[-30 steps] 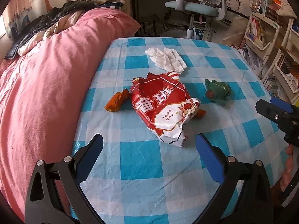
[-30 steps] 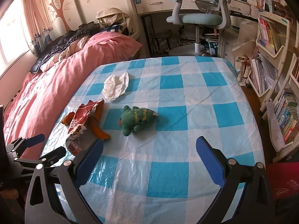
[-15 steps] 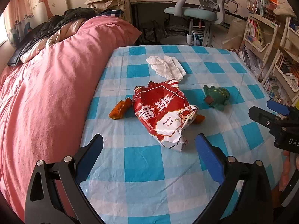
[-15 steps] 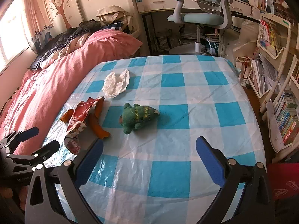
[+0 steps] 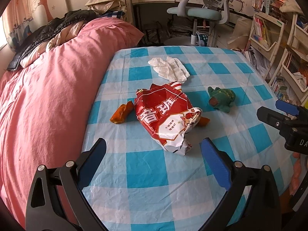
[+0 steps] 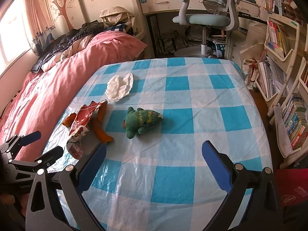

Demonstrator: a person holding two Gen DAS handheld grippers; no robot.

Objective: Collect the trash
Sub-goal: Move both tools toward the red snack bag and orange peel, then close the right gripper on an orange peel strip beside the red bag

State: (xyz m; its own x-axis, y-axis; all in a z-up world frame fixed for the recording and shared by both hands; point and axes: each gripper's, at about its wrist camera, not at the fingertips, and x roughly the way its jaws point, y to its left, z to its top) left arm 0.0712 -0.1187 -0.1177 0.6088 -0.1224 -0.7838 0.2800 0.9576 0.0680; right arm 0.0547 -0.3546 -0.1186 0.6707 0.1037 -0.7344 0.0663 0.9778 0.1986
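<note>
left claw (image 5: 153, 152) spread, empty | right claw (image 6: 154, 154) spread, empty | red snack bag (image 5: 166, 115) lies crumpled mid-table (image 5: 134, 173), orange peel (image 5: 122, 112) beside | risk: slick foil slips the pinch; green toy (image 6: 143, 120) mistaken for trash

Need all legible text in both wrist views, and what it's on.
"省班": large white characters on the red snack bag, as best they read.
Small print in the white panel of the snack bag: too small to read.
"DA": letters cut off at the frame edge, on the right gripper body.
Yellow lettering on the green plush toy: blurred, unreadable.
White print on the red bag at lower right: unreadable.
Book spines on the shelves: too small.
</note>
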